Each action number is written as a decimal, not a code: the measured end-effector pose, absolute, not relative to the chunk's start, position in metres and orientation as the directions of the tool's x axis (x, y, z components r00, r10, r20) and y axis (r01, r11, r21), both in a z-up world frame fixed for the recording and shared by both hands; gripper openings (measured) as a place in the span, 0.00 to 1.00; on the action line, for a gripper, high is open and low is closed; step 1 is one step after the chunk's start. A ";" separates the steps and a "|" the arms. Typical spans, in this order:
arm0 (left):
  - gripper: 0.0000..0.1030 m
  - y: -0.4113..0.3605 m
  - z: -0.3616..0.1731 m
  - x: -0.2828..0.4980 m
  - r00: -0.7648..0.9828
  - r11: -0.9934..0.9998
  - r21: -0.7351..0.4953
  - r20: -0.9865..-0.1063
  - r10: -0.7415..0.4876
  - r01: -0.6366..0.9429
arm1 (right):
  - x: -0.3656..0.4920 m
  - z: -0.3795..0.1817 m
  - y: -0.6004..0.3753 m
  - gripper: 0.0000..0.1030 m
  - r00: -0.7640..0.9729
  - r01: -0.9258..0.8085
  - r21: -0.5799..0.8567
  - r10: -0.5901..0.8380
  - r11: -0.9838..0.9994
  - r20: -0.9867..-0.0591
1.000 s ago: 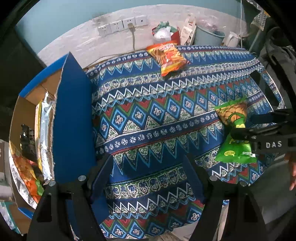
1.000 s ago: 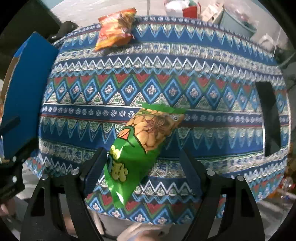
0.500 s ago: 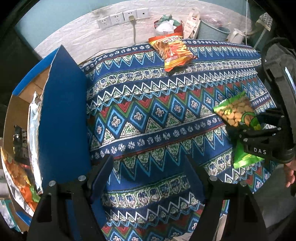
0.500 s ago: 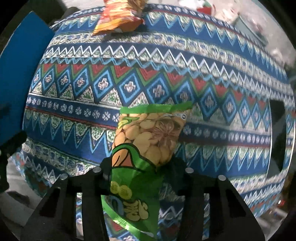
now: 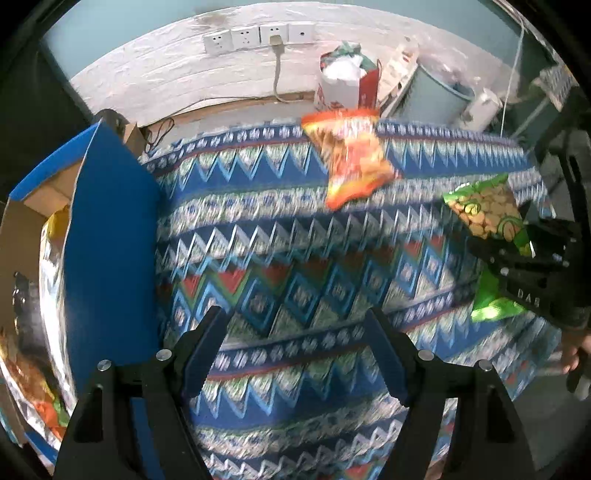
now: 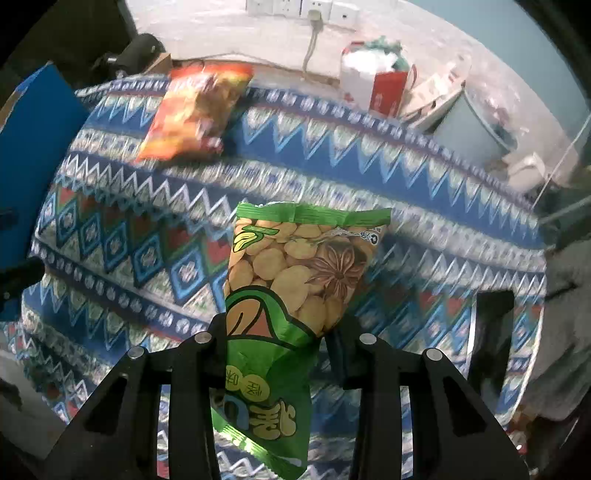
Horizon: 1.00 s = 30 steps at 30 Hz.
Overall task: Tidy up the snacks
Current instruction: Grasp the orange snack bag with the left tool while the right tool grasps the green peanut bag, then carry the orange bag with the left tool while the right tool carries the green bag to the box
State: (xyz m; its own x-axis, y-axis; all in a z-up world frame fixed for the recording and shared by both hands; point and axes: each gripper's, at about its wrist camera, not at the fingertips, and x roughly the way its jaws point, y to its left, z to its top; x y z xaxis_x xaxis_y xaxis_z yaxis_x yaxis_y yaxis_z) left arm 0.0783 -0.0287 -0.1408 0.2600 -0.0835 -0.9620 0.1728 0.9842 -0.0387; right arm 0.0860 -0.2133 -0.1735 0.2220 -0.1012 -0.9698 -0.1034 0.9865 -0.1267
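Note:
A green snack bag [image 6: 295, 266] with pictured beans hangs between the fingers of my right gripper [image 6: 280, 328], whose jaws are closing and press on its middle. Seen from the left wrist, that green bag [image 5: 487, 214] and the right gripper [image 5: 532, 273] sit at the right edge, above the patterned tablecloth [image 5: 258, 240]. An orange snack bag [image 5: 351, 158] lies at the table's far edge, also the orange bag [image 6: 195, 114] in the right wrist view. My left gripper [image 5: 295, 317] stands open over the cloth with nothing between its fingers. A blue-flapped cardboard box [image 5: 110, 240] with snack packets stands at the left.
Wall sockets [image 5: 258, 35] with a plugged cable, a red and white paper bag [image 5: 347, 85] and a grey bin [image 5: 439, 99] are behind the table. A black flat object [image 6: 491, 332] lies on the cloth at the right. A person's hand [image 5: 576, 354] shows at the right edge.
The right gripper has closed on the green bag, which now hangs upright between its fingers. Both grippers have shifted across the table toward the wall. The left one stays open.

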 end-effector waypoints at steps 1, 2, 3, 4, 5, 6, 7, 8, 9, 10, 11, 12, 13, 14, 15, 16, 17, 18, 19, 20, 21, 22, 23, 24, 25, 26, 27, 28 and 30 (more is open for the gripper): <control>0.76 -0.031 -0.139 0.083 0.263 0.985 -0.045 -0.961 -0.089 0.168 | 0.094 -0.171 -0.217 0.35 0.226 -0.106 -0.127 -0.100 0.986 -0.969; 0.76 -0.034 -0.137 0.090 0.272 0.985 -0.053 -0.957 -0.097 0.162 | 0.102 -0.168 -0.218 0.35 0.231 -0.112 -0.127 -0.098 0.986 -0.968; 0.76 -0.037 -0.136 0.095 0.277 0.985 -0.056 -0.956 -0.100 0.160 | 0.109 -0.164 -0.218 0.35 0.238 -0.118 -0.128 -0.097 0.985 -0.967; 0.76 -0.040 -0.134 0.101 0.280 0.986 -0.057 -0.955 -0.100 0.160 | 0.117 -0.160 -0.220 0.35 0.241 -0.123 -0.130 -0.098 0.984 -0.966; 0.77 -0.043 -0.133 0.108 0.281 0.985 -0.058 -0.954 -0.102 0.160 | 0.125 -0.156 -0.221 0.35 0.246 -0.130 -0.134 -0.099 0.982 -0.964; 0.77 -0.046 -0.133 0.114 0.281 0.985 -0.061 -0.954 -0.105 0.160 | 0.129 -0.152 -0.223 0.35 0.249 -0.138 -0.137 -0.099 0.981 -0.963; 0.77 -0.048 -0.132 0.119 0.283 0.985 -0.066 -0.953 -0.109 0.158 | 0.134 -0.148 -0.224 0.35 0.254 -0.154 -0.141 -0.099 0.978 -0.962; 0.78 -0.051 -0.131 0.125 0.287 0.986 -0.071 -0.951 -0.114 0.154 | 0.138 -0.144 -0.225 0.35 0.259 -0.174 -0.151 -0.103 0.973 -0.960; 0.79 -0.053 -0.131 0.130 0.289 0.986 -0.075 -0.950 -0.117 0.150 | 0.141 -0.143 -0.226 0.35 0.265 -0.189 -0.162 -0.108 0.969 -0.958; 0.79 -0.056 -0.132 0.135 0.290 0.986 -0.078 -0.950 -0.119 0.148 | 0.144 -0.140 -0.229 0.35 0.272 -0.209 -0.173 -0.113 0.962 -0.956; 0.79 -0.058 -0.133 0.140 0.293 0.986 -0.079 -0.948 -0.120 0.147 | 0.148 -0.138 -0.230 0.35 0.276 -0.226 -0.182 -0.116 0.957 -0.954; 0.79 -0.060 -0.134 0.145 0.295 0.986 -0.079 -0.948 -0.120 0.145 | 0.149 -0.137 -0.232 0.35 0.282 -0.241 -0.191 -0.119 0.952 -0.952; 0.79 -0.061 -0.135 0.150 0.298 0.987 -0.078 -0.947 -0.119 0.144 | 0.150 -0.137 -0.234 0.35 0.285 -0.253 -0.198 -0.122 0.947 -0.951; 0.79 -0.064 -0.137 0.157 0.300 0.987 -0.077 -0.947 -0.116 0.140 | 0.152 -0.137 -0.237 0.35 0.288 -0.262 -0.203 -0.124 0.943 -0.950; 0.79 -0.066 -0.140 0.163 0.301 0.988 -0.077 -0.947 -0.116 0.136 | 0.155 -0.138 -0.240 0.35 0.290 -0.271 -0.207 -0.125 0.940 -0.949; 0.79 -0.067 -0.142 0.168 0.298 0.988 -0.080 -0.947 -0.117 0.135 | 0.156 -0.140 -0.243 0.35 0.294 -0.277 -0.210 -0.126 0.937 -0.948; 0.79 -0.070 -0.145 0.173 0.291 0.988 -0.082 -0.949 -0.118 0.134 | 0.159 -0.141 -0.247 0.35 0.295 -0.281 -0.213 -0.127 0.936 -0.947; 0.79 -0.072 -0.148 0.178 0.286 0.988 -0.084 -0.951 -0.119 0.132 | 0.157 -0.143 -0.249 0.35 0.295 -0.280 -0.215 -0.129 0.935 -0.947; 0.79 -0.074 -0.151 0.183 0.283 0.988 -0.086 -0.952 -0.120 0.128 | 0.158 -0.145 -0.253 0.35 0.295 -0.276 -0.215 -0.130 0.937 -0.947; 0.79 -0.075 -0.155 0.187 0.281 0.988 -0.092 -0.952 -0.124 0.122 | 0.160 -0.146 -0.258 0.35 0.294 -0.269 -0.210 -0.127 0.940 -0.947; 0.79 -0.076 -0.157 0.190 0.281 0.988 -0.099 -0.951 -0.130 0.120 | 0.164 -0.148 -0.263 0.35 0.292 -0.259 -0.198 -0.118 0.946 -0.949; 0.79 -0.077 -0.159 0.193 0.280 0.987 -0.106 -0.950 -0.135 0.117 | 0.165 -0.148 -0.266 0.35 0.292 -0.250 -0.187 -0.110 0.950 -0.950; 0.79 -0.078 -0.163 0.196 0.278 0.987 -0.111 -0.951 -0.139 0.115 | 0.165 -0.148 -0.268 0.35 0.291 -0.242 -0.179 -0.104 0.954 -0.951; 0.79 -0.080 -0.166 0.199 0.272 0.987 -0.112 -0.952 -0.139 0.114 | 0.167 -0.149 -0.271 0.35 0.290 -0.234 -0.171 -0.099 0.957 -0.952; 0.79 -0.082 -0.170 0.202 0.262 0.987 -0.111 -0.955 -0.138 0.116 | 0.169 -0.151 -0.273 0.35 0.287 -0.229 -0.163 -0.093 0.960 -0.953; 0.79 -0.083 -0.173 0.204 0.257 0.987 -0.112 -0.956 -0.139 0.117 | 0.170 -0.153 -0.274 0.35 0.284 -0.226 -0.156 -0.088 0.962 -0.955; 0.79 -0.084 -0.175 0.206 0.254 0.987 -0.111 -0.957 -0.138 0.117 | 0.172 -0.156 -0.276 0.35 0.280 -0.224 -0.147 -0.081 0.963 -0.957; 0.79 -0.084 -0.177 0.207 0.254 0.987 -0.110 -0.958 -0.136 0.116 | 0.173 -0.158 -0.276 0.35 0.276 -0.225 -0.143 -0.078 0.964 -0.958; 0.79 -0.084 -0.182 0.209 0.257 0.988 -0.102 -0.958 -0.128 0.114 | 0.174 -0.162 -0.275 0.35 0.271 -0.230 -0.143 -0.078 0.963 -0.959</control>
State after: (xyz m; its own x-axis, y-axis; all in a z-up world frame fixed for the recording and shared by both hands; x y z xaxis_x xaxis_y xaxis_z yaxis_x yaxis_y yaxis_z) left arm 0.2089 -0.0845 -0.1820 0.2566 -0.1284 -0.9579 0.1144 0.9882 -0.1018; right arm 0.1741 -0.2754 -0.1618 0.2712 -0.0779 -0.9594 -0.2297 0.9627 -0.1431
